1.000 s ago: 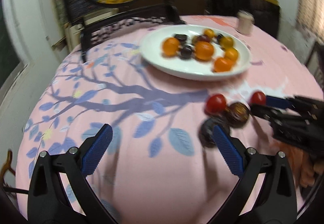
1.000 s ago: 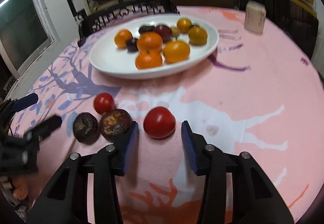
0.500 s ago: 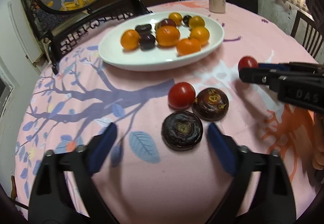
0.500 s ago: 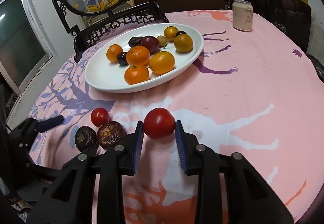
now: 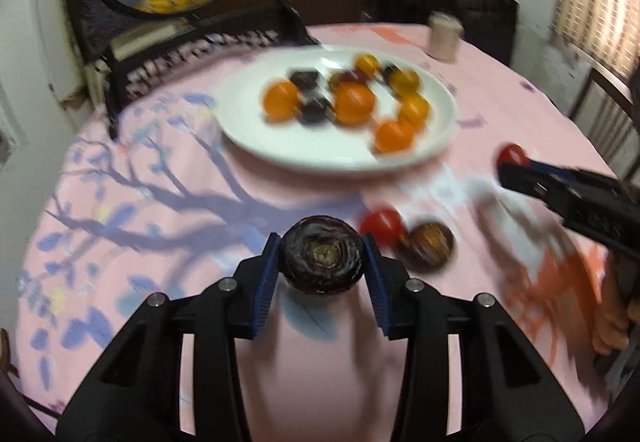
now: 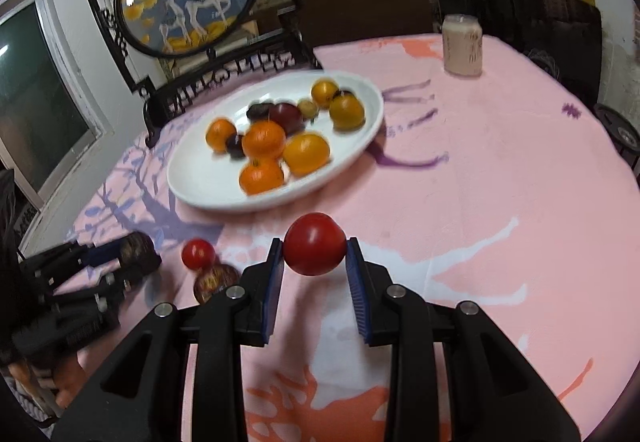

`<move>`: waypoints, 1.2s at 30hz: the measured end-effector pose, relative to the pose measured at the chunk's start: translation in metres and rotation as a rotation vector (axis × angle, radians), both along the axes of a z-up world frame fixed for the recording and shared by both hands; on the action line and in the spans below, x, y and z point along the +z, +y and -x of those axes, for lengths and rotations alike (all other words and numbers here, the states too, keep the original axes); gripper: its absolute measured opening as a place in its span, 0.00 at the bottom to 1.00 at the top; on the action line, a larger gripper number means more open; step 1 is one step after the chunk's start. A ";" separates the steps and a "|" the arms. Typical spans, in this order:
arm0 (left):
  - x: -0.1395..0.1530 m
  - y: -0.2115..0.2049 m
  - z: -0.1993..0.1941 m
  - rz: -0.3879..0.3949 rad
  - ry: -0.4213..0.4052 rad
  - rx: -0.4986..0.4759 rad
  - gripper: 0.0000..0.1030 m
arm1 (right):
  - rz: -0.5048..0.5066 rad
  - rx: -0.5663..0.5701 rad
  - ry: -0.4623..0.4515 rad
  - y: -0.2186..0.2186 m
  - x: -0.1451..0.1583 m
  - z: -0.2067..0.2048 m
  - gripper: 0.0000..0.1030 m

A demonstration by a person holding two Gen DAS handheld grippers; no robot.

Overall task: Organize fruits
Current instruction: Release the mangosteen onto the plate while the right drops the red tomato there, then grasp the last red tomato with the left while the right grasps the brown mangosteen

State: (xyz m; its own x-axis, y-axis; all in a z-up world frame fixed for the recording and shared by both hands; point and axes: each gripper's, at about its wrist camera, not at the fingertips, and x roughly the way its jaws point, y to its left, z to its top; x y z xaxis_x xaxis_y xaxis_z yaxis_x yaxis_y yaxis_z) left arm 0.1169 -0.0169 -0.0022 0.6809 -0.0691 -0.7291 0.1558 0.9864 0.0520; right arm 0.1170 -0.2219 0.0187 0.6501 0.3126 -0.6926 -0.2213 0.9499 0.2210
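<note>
My left gripper is shut on a dark purple wrinkled fruit and holds it above the cloth. My right gripper is shut on a large red tomato, lifted off the table; it also shows in the left wrist view. A small red tomato and a brown wrinkled fruit lie on the pink cloth. A white plate behind them holds several oranges and dark fruits.
A pale can stands at the far right of the round table. A black carved chair with a round painted panel stands behind the plate. The table edge curves away on the left.
My left gripper closed on the dark purple fruit and lifted it. My right gripper, shut on the large tomato, rose off the cloth.
</note>
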 end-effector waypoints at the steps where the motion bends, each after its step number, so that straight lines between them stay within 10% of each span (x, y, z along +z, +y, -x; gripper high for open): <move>1: 0.006 0.003 -0.009 -0.001 -0.005 0.020 0.40 | 0.000 -0.003 -0.017 0.001 0.005 -0.002 0.31; 11: 0.023 0.005 -0.103 0.011 -0.022 0.126 0.41 | 0.054 -0.004 -0.069 0.039 0.028 -0.083 0.31; 14: 0.017 0.006 -0.109 0.010 -0.030 0.140 0.61 | -0.005 -0.005 -0.039 0.036 0.018 -0.110 0.32; 16: 0.017 0.008 -0.109 0.002 -0.048 0.152 0.73 | -0.035 0.001 0.002 0.032 0.008 -0.120 0.51; 26: 0.015 0.018 -0.087 0.030 -0.035 0.151 0.77 | -0.099 0.019 -0.051 0.014 0.022 -0.080 0.54; 36: 0.009 0.030 -0.041 -0.053 -0.070 0.236 0.91 | 0.064 0.157 -0.021 0.048 -0.001 -0.007 0.54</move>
State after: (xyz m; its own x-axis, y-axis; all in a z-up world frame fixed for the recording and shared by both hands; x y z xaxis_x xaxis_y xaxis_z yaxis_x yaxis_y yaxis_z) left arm 0.1579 0.0134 0.0064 0.7223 0.1349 -0.6783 -0.0839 0.9906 0.1076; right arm 0.1245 -0.1743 0.0180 0.6114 0.3676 -0.7007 -0.3723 0.9150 0.1551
